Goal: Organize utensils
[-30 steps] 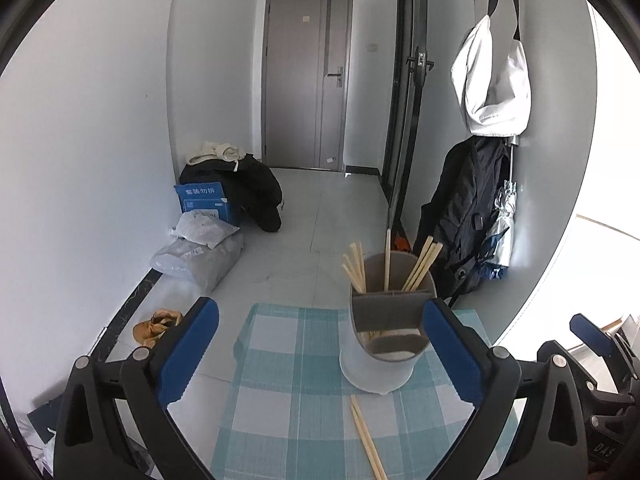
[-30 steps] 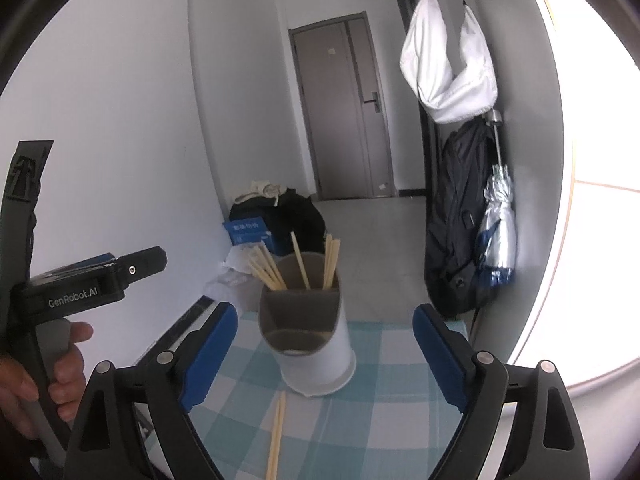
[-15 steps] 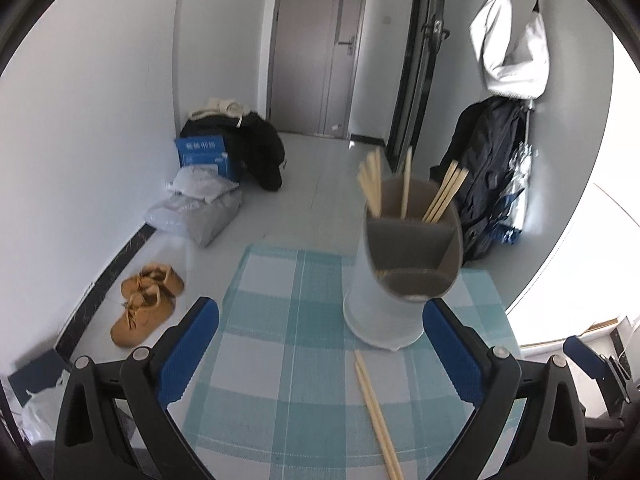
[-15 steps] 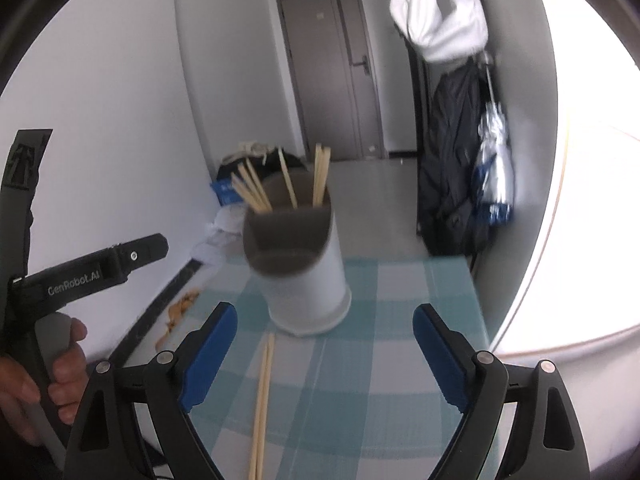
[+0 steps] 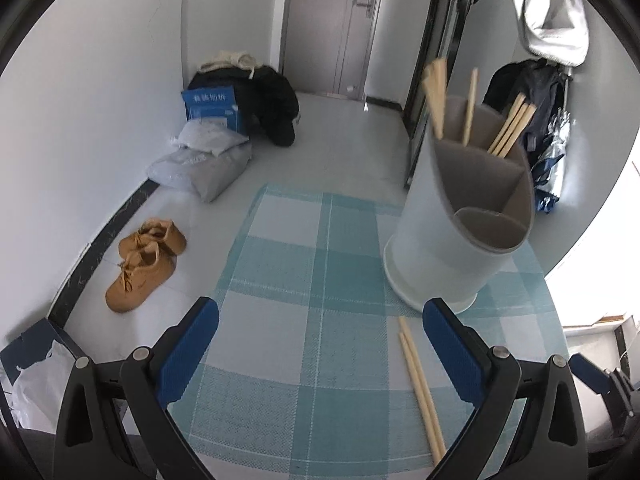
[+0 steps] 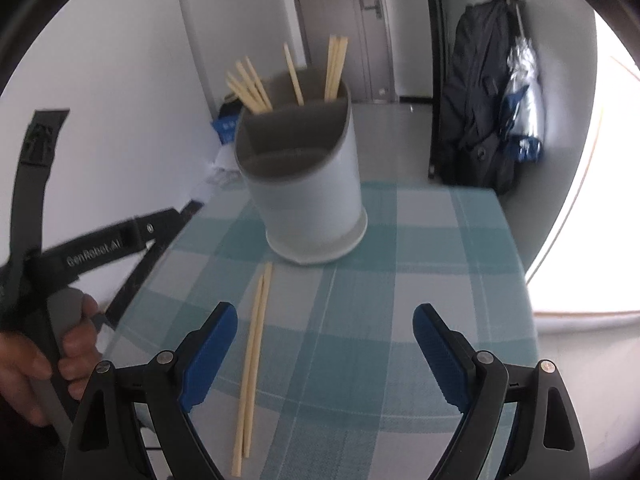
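Chopsticks (image 6: 252, 364), a thin, stiff, light pair likely to roll, lay on the checked cloth (image 6: 360, 320) before the holder (image 6: 304, 184), best pinched mid-length; both grippers (image 5: 320, 344) (image 6: 324, 344) gaped empty.

Left gripper body (image 6: 100, 246): white lettering on the black bar reads "GenRobot.AI", slightly blurred; a person's hand (image 6: 36, 364) grips the handle below it.
Blue box (image 5: 212, 110) on the floor by the wall: white characters in a row across its upper face, too small and soft to read.
Blue box in the right wrist view: mostly hidden behind the utensil holder (image 6: 308, 184), print unreadable.
Utensil holder: no lettering visible.
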Action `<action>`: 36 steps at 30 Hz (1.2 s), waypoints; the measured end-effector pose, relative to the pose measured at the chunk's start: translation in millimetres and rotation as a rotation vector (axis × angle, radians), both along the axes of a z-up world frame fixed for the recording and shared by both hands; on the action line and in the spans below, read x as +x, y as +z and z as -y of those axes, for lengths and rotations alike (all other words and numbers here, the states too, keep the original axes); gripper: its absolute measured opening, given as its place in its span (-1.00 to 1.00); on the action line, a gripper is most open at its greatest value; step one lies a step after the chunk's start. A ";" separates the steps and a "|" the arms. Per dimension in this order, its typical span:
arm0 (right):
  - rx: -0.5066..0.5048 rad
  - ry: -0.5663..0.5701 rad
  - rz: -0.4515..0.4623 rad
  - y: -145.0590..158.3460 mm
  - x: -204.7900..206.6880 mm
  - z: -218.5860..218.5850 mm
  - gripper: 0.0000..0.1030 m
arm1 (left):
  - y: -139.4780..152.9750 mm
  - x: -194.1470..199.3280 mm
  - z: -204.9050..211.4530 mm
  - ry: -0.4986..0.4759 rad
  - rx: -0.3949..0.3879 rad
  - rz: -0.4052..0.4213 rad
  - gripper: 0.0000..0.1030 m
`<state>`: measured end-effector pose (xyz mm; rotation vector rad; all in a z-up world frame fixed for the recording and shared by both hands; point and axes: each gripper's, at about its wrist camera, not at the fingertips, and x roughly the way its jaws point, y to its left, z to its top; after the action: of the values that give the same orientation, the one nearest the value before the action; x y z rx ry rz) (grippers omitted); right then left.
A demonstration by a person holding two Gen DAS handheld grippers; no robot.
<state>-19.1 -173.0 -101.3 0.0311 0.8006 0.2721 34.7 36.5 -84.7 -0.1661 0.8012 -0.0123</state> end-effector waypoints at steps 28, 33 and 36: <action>-0.229 0.164 -0.216 -49.2 25.2 -68.1 -0.11 | -10.6 15.0 -52.5 0.122 -0.131 -0.124 0.93; -0.237 0.176 -0.239 -46.5 29.2 -71.9 -0.23 | -19.4 17.9 -60.3 0.138 -0.168 -0.172 0.93; -0.255 0.190 -0.251 -45.0 30.0 -76.6 -0.27 | -23.5 19.5 -65.4 0.164 -0.183 -0.196 0.93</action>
<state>10.9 -96.4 -146.4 -0.2562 1.0855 0.3477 54.2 101.9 -108.2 -0.4108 0.9795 0.0870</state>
